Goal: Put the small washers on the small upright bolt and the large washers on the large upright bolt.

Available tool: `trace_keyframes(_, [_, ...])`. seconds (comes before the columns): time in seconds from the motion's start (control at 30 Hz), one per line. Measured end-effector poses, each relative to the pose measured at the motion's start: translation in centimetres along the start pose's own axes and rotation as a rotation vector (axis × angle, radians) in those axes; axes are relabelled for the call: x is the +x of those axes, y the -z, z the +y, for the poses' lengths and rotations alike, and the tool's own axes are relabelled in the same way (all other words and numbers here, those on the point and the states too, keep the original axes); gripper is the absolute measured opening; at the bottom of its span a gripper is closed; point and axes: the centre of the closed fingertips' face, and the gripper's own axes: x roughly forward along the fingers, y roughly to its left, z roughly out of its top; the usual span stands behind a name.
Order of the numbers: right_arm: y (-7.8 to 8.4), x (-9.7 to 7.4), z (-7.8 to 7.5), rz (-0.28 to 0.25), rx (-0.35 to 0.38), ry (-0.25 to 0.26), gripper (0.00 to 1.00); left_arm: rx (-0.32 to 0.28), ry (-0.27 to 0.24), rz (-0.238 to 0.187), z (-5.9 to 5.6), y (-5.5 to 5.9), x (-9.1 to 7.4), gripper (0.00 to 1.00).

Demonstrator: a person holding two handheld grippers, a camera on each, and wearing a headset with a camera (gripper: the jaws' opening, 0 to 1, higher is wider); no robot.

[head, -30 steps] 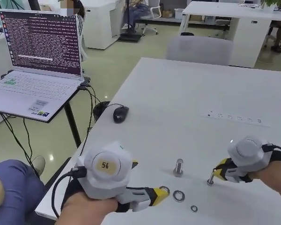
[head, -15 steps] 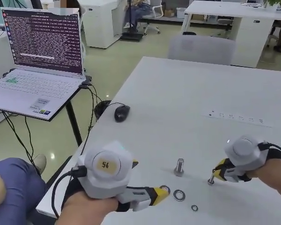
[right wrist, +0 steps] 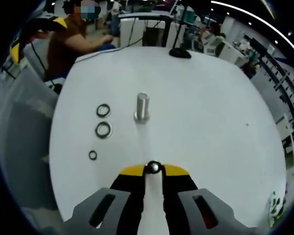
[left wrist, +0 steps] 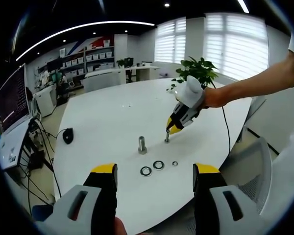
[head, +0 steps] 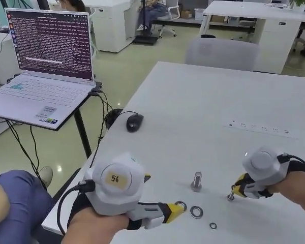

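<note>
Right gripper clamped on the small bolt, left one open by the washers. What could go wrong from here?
1. The right gripper is shut on the small bolt near its top, so its jaws may block a washer from sliding on.
2. The two large washers lie close together by the open left gripper; it might catch both.
3. The small washer lies flat and could slip from the jaws.

In the head view, the left gripper [head: 174,210] ran off the bottom edge, and its yellow tip covered part of the nearest washer [head: 180,205]. The right gripper [head: 236,189] hid the top of the small bolt [head: 231,196]. In the right gripper view the jaws covered the bolt's shaft. The laptop [head: 40,66] was cut by the left edge. The smallest washer [head: 213,225] was too small for detail.
</note>
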Motion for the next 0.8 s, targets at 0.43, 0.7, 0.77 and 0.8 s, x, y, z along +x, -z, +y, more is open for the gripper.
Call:
trace_keyframes(0.43, [1.4, 2.2, 0.1, 0.058, 0.024, -0.036, 0.13, -0.002, -0.002, 0.005, 0.1, 0.1, 0.0, 0.62])
trace_keyframes(0.7, [2.1, 3.5, 0.5, 0.085, 0.036, -0.050, 0.14, -0.002, 0.000, 0.009, 0.1, 0.2, 0.1, 0.62])
trace_keyframes(0.77, [2.2, 3.7, 0.5, 0.091, 0.039, -0.051, 0.14, -0.003, -0.001, 0.011, 0.1, 0.2, 0.2, 0.62])
trace_keyframes(0.8, [2.2, 3.8, 0.4, 0.090, 0.040, -0.053, 0.14, -0.002, -0.001, 0.012, 0.1, 0.3, 0.2, 0.62])
